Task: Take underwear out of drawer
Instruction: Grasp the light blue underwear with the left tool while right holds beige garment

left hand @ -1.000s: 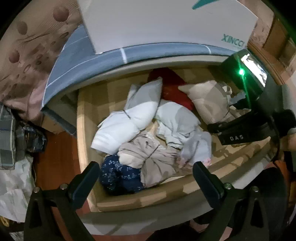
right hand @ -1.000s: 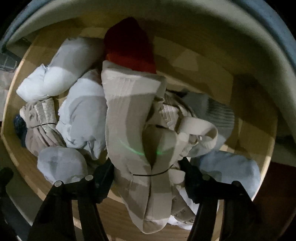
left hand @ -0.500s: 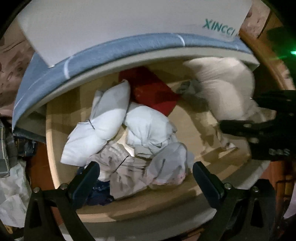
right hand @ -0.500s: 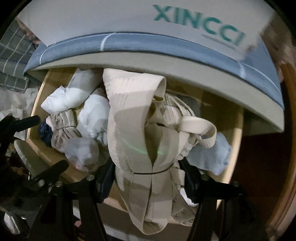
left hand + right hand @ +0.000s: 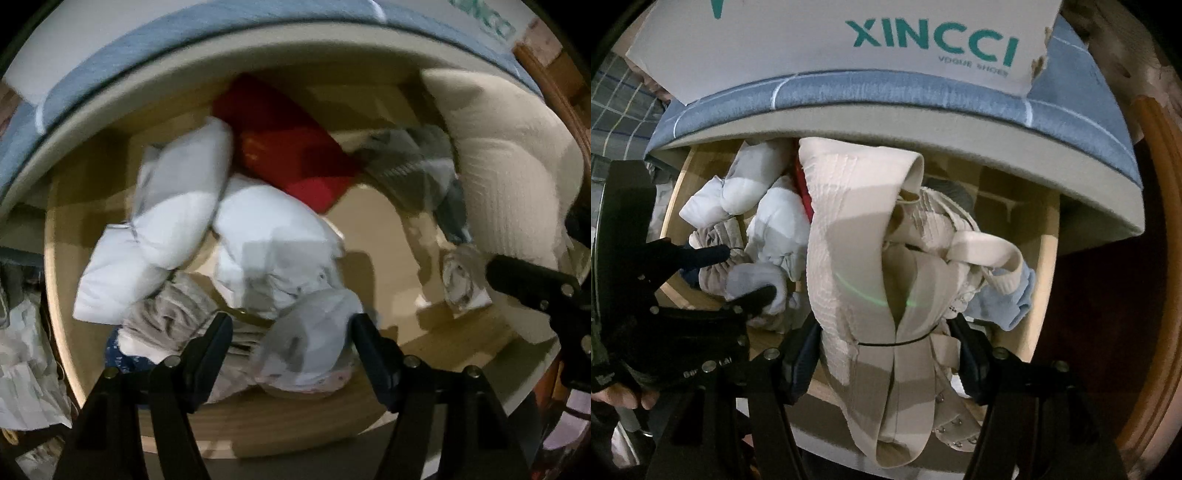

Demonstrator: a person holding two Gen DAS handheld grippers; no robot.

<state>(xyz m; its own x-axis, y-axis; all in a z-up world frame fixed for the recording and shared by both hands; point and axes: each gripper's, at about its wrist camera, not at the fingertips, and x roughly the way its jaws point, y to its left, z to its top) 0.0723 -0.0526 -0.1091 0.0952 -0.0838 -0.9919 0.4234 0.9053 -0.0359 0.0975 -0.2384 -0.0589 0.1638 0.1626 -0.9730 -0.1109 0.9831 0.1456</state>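
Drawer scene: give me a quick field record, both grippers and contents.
drawer: open, wooden, under a blue-edged mattress
right gripper: shut on beige bundle, bundle held above the drawer
left gripper: jaws closing around grey-white bundle; contact not clear
still in drawer: white bundles, red item, grey sock, light blue item
on mattress: white XINCCI box
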